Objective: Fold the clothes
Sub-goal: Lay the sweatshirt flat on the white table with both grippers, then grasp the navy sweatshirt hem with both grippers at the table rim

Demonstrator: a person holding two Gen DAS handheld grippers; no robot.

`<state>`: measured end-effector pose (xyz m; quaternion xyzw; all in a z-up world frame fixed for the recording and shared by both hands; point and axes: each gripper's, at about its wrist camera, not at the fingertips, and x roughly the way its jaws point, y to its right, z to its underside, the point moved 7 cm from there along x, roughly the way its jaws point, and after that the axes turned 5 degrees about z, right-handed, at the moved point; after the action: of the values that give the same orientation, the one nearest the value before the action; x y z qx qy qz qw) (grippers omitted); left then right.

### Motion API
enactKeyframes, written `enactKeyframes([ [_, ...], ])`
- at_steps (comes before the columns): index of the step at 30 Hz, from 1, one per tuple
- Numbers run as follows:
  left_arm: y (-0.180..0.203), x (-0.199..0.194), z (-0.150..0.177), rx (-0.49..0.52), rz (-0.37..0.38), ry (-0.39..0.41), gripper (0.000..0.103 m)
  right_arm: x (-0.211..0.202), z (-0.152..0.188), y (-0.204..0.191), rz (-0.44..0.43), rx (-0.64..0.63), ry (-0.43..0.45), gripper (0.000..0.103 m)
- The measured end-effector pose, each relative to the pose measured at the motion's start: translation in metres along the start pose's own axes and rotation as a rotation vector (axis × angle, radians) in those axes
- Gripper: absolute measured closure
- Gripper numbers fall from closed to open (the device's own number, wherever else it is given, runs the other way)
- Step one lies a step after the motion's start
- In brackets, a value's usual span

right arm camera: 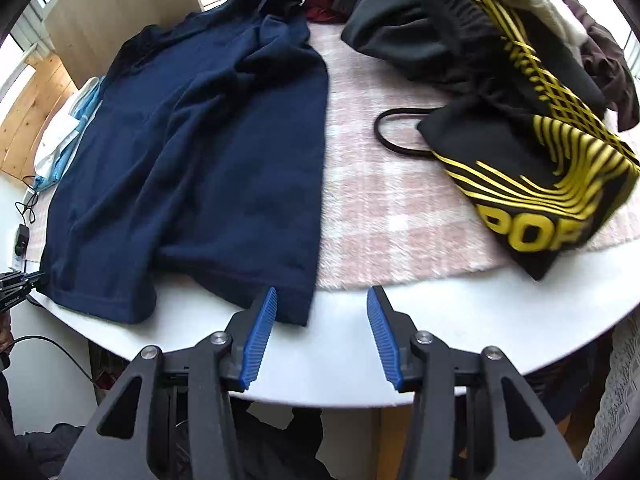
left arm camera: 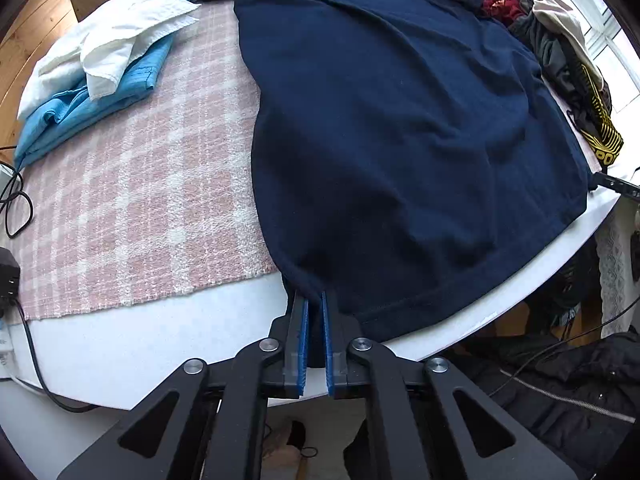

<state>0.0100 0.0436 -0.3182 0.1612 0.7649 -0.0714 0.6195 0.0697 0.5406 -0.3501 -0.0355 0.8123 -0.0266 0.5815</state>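
Observation:
A navy blue shirt (left arm camera: 400, 140) lies spread across the pink plaid cloth (left arm camera: 140, 200) on a round white table (left arm camera: 160, 340). My left gripper (left arm camera: 314, 296) is shut on the shirt's near hem corner, with dark fabric pinched between the blue pads. In the right wrist view the same shirt (right arm camera: 200, 160) fills the left half, and my right gripper (right arm camera: 322, 294) stands open just above the table edge. Its left fingertip (right arm camera: 268, 304) sits over the shirt's other hem corner, with nothing between the pads. The left gripper (right arm camera: 16, 284) shows at the far left edge.
Folded white and light blue clothes (left arm camera: 100, 52) lie at the back left. A heap of unfolded clothes with a black and yellow garment (right arm camera: 540, 152) sits at the right. Black cables (left arm camera: 16, 200) trail at the table's left edge. A dark jacket (left arm camera: 580, 380) lies below the table.

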Motion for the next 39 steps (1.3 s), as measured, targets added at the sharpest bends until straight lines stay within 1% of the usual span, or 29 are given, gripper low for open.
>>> enactKeyframes([
  [3,0.005,-0.002,0.002,0.014,-0.007,0.013,0.100,0.007,-0.003,-0.008,-0.004,-0.026,0.002,0.056],
  [7,0.006,-0.006,0.002,-0.019,0.000,0.050,0.101,0.008,-0.004,-0.015,0.007,-0.047,0.019,0.056],
  [9,0.007,-0.009,0.003,-0.036,0.003,0.069,0.101,0.006,-0.002,-0.017,0.022,-0.062,0.037,0.059],
  [10,0.008,-0.011,0.004,-0.041,0.003,0.074,0.101,0.005,-0.001,-0.020,0.027,-0.081,0.046,0.071],
  [11,0.009,-0.014,0.005,-0.046,0.003,0.080,0.101,0.004,0.001,-0.022,0.031,-0.100,0.050,0.098],
  [13,0.009,-0.023,0.007,-0.059,0.002,0.100,0.101,-0.002,0.004,-0.026,0.022,-0.121,0.060,0.099],
  [15,0.008,-0.036,0.008,-0.074,-0.001,0.128,0.101,-0.014,0.002,-0.027,-0.012,-0.112,0.083,0.099],
  [16,0.007,-0.042,0.009,-0.082,-0.002,0.142,0.101,-0.021,0.001,-0.026,-0.026,-0.102,0.097,0.099],
  [19,-0.001,-0.076,0.008,-0.090,-0.021,0.225,0.101,-0.056,-0.009,-0.010,-0.060,-0.030,0.157,0.099],
  [20,-0.006,-0.087,0.007,-0.087,-0.035,0.255,0.101,-0.070,-0.013,-0.004,-0.075,0.002,0.178,0.099],
  [21,-0.010,-0.102,0.008,-0.106,-0.042,0.277,0.101,-0.085,-0.020,0.000,-0.088,0.032,0.202,0.099],
  [23,-0.019,-0.128,0.012,-0.142,-0.034,0.312,0.101,-0.112,-0.034,0.009,-0.097,0.068,0.275,0.099],
  [24,-0.015,-0.135,0.013,-0.148,-0.034,0.324,0.101,-0.125,-0.039,0.017,-0.090,0.083,0.314,0.099],
  [25,-0.014,-0.136,0.018,-0.148,-0.025,0.323,0.101,-0.129,-0.039,0.025,-0.077,0.098,0.334,0.099],
  [26,-0.014,-0.137,0.023,-0.147,-0.016,0.323,0.101,-0.126,-0.038,0.035,-0.077,0.118,0.328,0.099],
  [27,-0.012,-0.129,0.023,-0.143,-0.004,0.301,0.101,-0.120,-0.037,0.042,-0.073,0.140,0.311,0.099],
  [28,-0.006,-0.114,0.029,-0.132,0.002,0.267,0.101,-0.108,-0.033,0.045,-0.060,0.162,0.271,0.099],
  [30,-0.020,-0.087,0.017,-0.129,-0.006,0.202,0.101,-0.075,-0.018,0.047,-0.033,0.169,0.182,0.099],
  [33,-0.024,-0.056,0.021,-0.168,0.006,0.117,0.101,-0.043,-0.004,0.049,-0.026,0.182,0.092,0.099],
  [35,-0.028,-0.046,0.020,-0.163,-0.017,0.088,0.101,-0.029,-0.002,0.052,-0.019,0.188,0.073,0.099],
  [37,-0.034,-0.042,0.018,-0.164,-0.043,0.058,0.097,-0.031,-0.006,0.054,0.001,0.179,0.073,0.099],
  [38,-0.040,-0.044,0.017,-0.179,-0.064,0.062,0.097,-0.032,-0.008,0.055,0.013,0.176,0.075,0.099],
  [39,-0.043,-0.048,0.016,-0.188,-0.064,0.071,0.098,-0.033,-0.009,0.058,0.028,0.175,0.074,0.099],
])
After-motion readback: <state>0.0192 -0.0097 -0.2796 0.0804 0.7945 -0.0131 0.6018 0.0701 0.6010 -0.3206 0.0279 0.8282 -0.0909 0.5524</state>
